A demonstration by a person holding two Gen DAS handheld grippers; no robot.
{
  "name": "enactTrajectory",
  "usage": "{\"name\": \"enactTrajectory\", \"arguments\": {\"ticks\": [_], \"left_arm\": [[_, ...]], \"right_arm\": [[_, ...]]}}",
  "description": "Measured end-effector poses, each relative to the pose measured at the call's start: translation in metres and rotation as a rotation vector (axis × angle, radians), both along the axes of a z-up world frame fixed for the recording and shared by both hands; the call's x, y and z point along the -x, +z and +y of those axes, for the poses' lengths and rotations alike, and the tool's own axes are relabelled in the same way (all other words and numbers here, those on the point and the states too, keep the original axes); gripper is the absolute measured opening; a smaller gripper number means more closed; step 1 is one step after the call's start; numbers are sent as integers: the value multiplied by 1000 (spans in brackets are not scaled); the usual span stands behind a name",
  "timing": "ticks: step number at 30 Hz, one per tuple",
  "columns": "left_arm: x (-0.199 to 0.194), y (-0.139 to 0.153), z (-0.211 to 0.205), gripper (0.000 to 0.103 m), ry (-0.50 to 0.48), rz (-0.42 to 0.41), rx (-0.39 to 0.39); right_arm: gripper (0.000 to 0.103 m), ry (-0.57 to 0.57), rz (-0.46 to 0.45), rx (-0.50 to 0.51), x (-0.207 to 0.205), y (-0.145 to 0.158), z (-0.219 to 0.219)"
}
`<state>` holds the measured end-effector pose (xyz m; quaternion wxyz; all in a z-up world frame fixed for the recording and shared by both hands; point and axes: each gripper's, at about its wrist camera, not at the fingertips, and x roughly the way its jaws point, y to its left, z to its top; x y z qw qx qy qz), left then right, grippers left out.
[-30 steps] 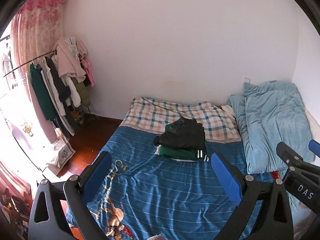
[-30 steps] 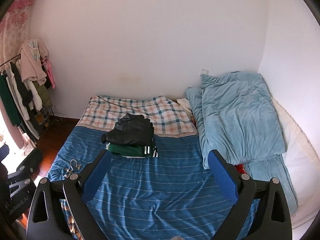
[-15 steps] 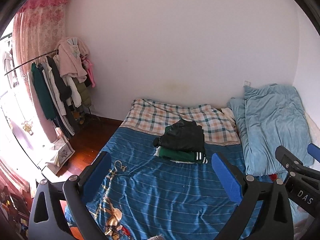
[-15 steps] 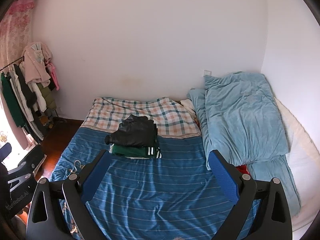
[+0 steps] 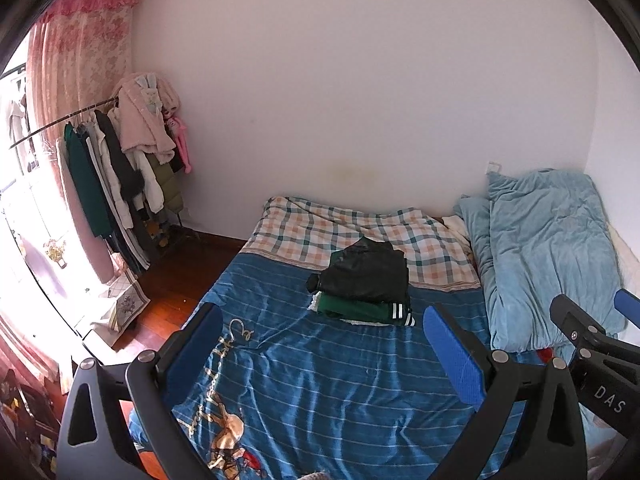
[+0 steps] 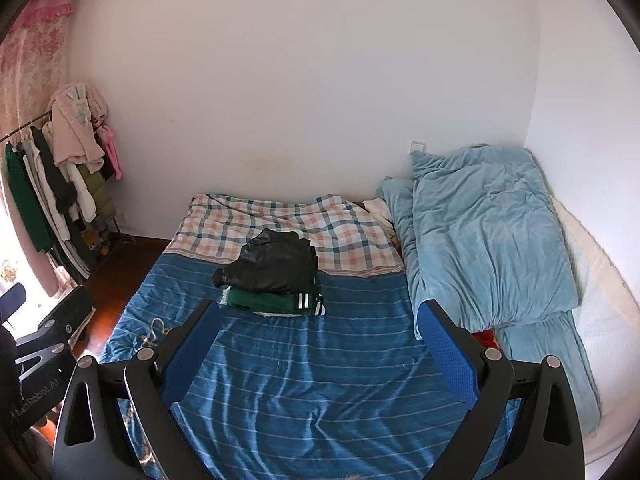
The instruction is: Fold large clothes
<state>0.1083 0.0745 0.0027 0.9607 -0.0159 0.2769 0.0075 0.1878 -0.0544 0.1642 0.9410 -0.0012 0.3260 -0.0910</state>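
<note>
I hold my left gripper (image 5: pixel 320 334) and right gripper (image 6: pixel 318 328) spread wide and empty above the blue striped bedsheet (image 6: pixel 312 380). The folded clothes stack (image 6: pixel 272 280), black jacket over green garment, sits at 12 o'clock, well apart from both. The light blue duvet (image 6: pixel 480 240) lies at 2 o'clock.

Left gripper (image 5: pixel 323 338), low in the frame: two black arms with triangular cut-outs, silver round screws and textured blue pads. Right gripper (image 6: pixel 318 332) looks identical; at the left view's right edge its black body reads "DAS".
</note>
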Motion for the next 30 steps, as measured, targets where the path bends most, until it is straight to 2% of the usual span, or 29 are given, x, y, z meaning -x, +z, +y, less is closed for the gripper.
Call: {"name": "enactTrajectory", "arguments": {"ticks": [30], "left_arm": [[10,1,8,102,19,5,-8]], "right_arm": [[101,15,3,-5,9,-7,5]]}}
